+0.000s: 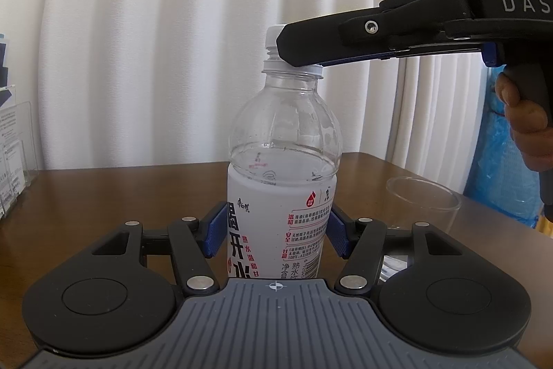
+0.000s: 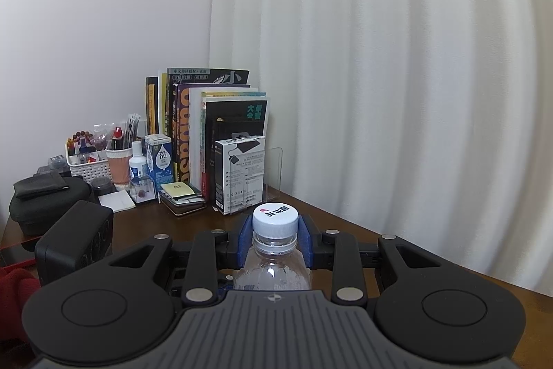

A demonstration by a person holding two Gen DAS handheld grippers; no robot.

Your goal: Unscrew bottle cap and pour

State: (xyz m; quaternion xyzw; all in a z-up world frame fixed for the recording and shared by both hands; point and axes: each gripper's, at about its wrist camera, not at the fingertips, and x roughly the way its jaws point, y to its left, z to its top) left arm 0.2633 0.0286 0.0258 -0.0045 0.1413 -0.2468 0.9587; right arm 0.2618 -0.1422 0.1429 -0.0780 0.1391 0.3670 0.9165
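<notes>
A clear water bottle (image 1: 281, 140) with a white label stands upright on the brown table (image 1: 103, 196), part full. My left gripper (image 1: 275, 227) is shut on the bottle's labelled body, blue pads on both sides. The white cap (image 2: 275, 221) sits on the neck. My right gripper (image 2: 275, 239) is shut on the cap, its blue pads against both sides. In the left wrist view the right gripper (image 1: 293, 49) comes in from the right and hides most of the cap (image 1: 273, 35). A clear empty cup (image 1: 423, 196) stands to the right of the bottle.
White curtains (image 1: 172, 40) hang behind the table. Books (image 2: 207, 127), boxes, a white basket (image 2: 88, 166) of small items and a black case (image 2: 45, 199) crowd the table's far corner. A clear stand (image 1: 13, 158) is at the left edge.
</notes>
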